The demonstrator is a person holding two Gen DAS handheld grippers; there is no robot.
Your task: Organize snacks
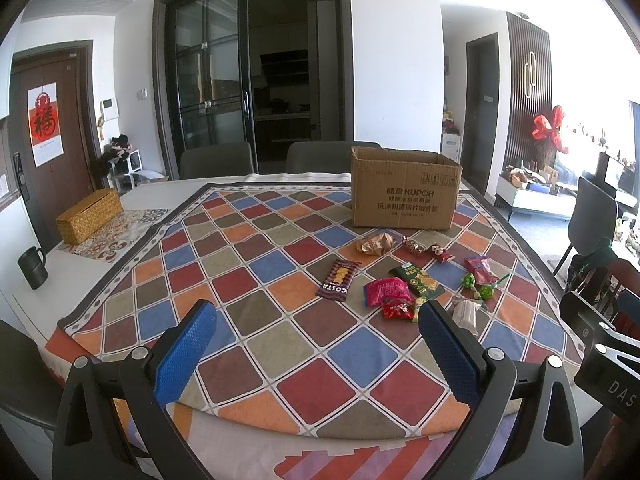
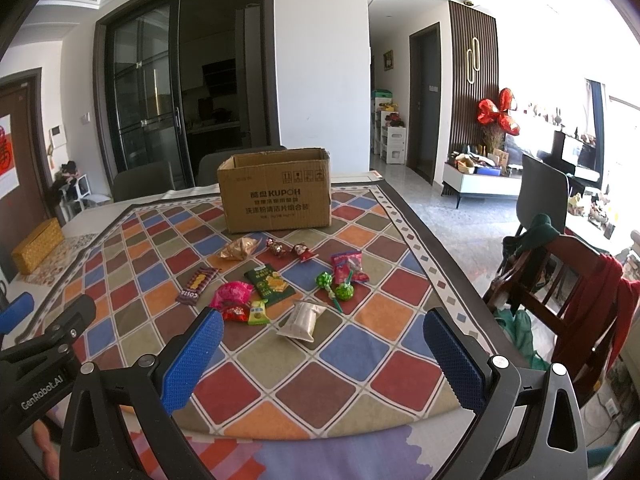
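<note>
**Both grippers spread wide at the near table edge, snacks loose ahead of the box**

Nearest, the left gripper (image 1: 318,354) hangs above the near edge of the table (image 1: 92,276) with its blue fingers (image 1: 185,354) spread wide and nothing between them. The right gripper (image 2: 324,360) sits just to its right, likewise released and carrying nothing. Under both lies the checkered tablecloth (image 2: 280,364), whose near hem drops over the table edge. A broad stretch of bare cloth runs between the fingers and the first snacks.

The snacks lie scattered in the middle of the cloth, right of centre. Closest is a white packet (image 2: 301,319), apart from the others. Left of it a small yellow-green packet (image 2: 258,312) and a red packet (image 2: 235,313) touch each other, with a pink bag (image 2: 230,294) just behind. A dark green packet (image 2: 271,284) lies beside them, two green lollipops (image 2: 334,287) to its right, and a pink-and-red bag (image 2: 347,266) next to those. A brown wafer bar (image 1: 337,280) lies alone on the left. Farther on are a gold wrapper (image 2: 240,249) and two small red candies (image 2: 290,250).

Behind them stands an open cardboard box (image 2: 276,196), upright, a narrow gap from the nearest wrappers. The cloth left of the box is open. At the far left, off the cloth, sit a woven basket (image 1: 89,216) and a black mug (image 1: 33,267). A wooden chair (image 2: 560,280) draped with clothes stands close to the table's right edge.
</note>
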